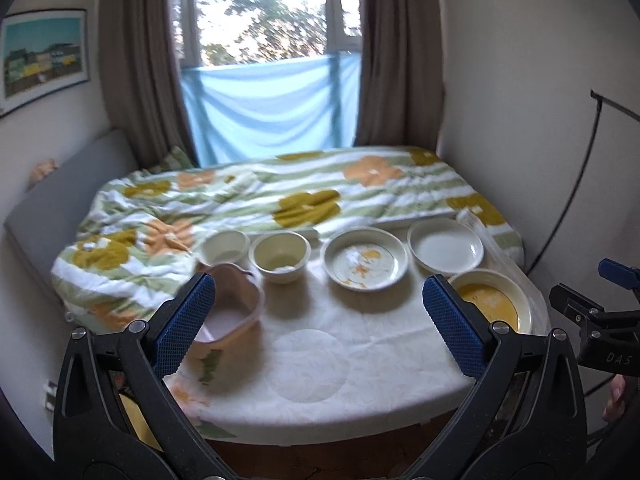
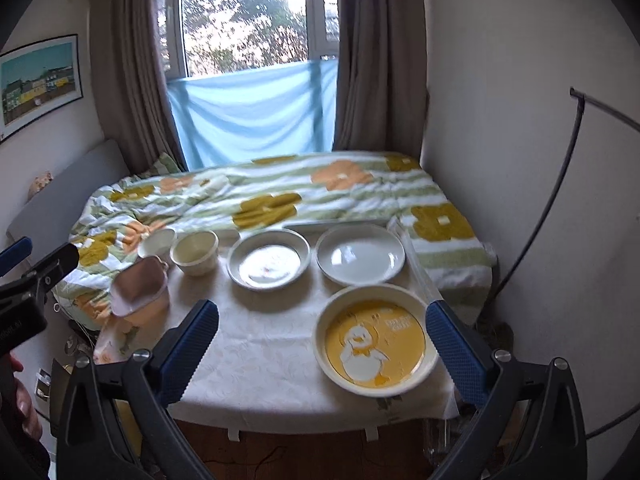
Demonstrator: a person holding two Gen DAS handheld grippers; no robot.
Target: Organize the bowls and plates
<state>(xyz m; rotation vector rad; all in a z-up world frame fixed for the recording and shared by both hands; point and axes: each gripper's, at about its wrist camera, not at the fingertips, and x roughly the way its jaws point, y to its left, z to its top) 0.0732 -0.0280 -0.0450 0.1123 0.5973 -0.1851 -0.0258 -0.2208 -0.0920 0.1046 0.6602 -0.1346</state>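
Note:
On the white cloth [image 2: 256, 344] lie two cream bowls [image 1: 280, 256] [image 1: 223, 246], a pink heart-shaped bowl [image 1: 232, 312], a cream plate with orange marks [image 1: 365, 259], a plain white plate [image 1: 445, 249] and a yellow duck plate [image 2: 374, 340]. In the right wrist view the same pieces show: cream bowl [image 2: 195, 252], small bowl [image 2: 158, 242], pink bowl [image 2: 140, 286], cream plate [image 2: 269, 263], white plate [image 2: 360, 254]. My left gripper [image 1: 316, 320] is open and empty above the cloth. My right gripper [image 2: 322, 340] is open and empty, near the duck plate.
A floral duvet [image 1: 240, 200] covers the bed behind the dishes. A window with brown curtains [image 1: 136, 60] and a blue cloth [image 1: 272, 108] is at the back. A black cable [image 2: 552, 184] runs down the right wall. The cloth's front edge [image 2: 304, 420] is close to me.

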